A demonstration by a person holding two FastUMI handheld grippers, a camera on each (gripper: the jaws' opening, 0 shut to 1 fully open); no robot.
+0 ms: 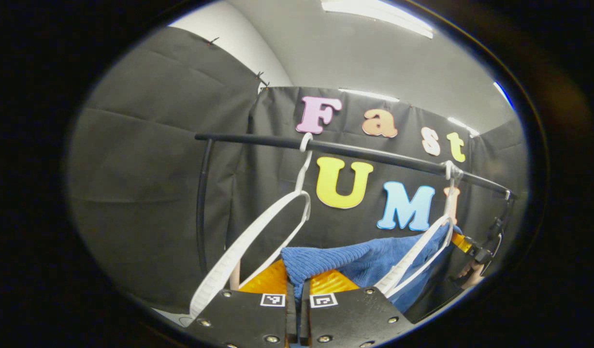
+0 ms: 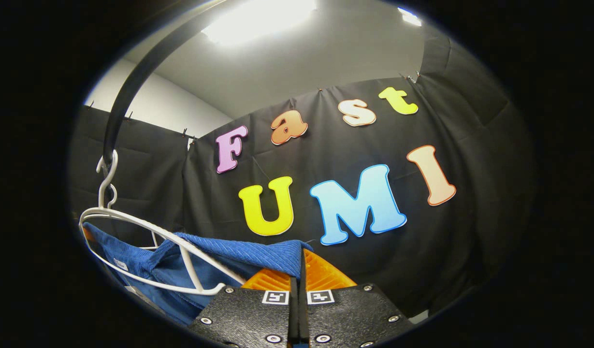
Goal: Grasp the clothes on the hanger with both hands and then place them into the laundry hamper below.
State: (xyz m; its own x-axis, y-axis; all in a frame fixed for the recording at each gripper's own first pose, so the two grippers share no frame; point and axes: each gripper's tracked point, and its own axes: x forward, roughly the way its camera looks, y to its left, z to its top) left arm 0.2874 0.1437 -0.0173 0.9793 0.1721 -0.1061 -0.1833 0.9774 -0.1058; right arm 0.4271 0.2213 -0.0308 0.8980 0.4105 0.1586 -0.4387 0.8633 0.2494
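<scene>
Black cloth walled the booth under a grey ceiling with strip lights, and a dark rail point(image 1: 374, 155) crossed it from left to right. In the left gripper view, an empty white hanger point(image 1: 258, 232) hung from the rail at left; further right, a second white hanger point(image 1: 422, 251) carried the blue garment point(image 1: 374, 261), which draped across it high above any hamper. The left gripper point(image 1: 297, 285) had its fingers closed almost together on a fold of the garment's near edge, the cloth pinched between them. At far right in that view, the right gripper point(image 1: 480, 253) and the hand holding it met the garment's other end. In the right gripper view, the loaded hanger point(image 2: 147, 232) hooked over the rail point(image 2: 127, 96) at left, with the garment point(image 2: 219, 261) spread from it toward the centre, where the right gripper point(image 2: 299, 278) showed its fingers drawn tight on the cloth's edge. Judging by this, the two-handed grasp looked complete and the step in hand was freeing the garment from the hanger. The next move probably called for both grippers to draw the cloth off the hanger arms together, keeping their grip, then lower it to the hamper below; a snag on the hanger's end seemed the likeliest hitch.
</scene>
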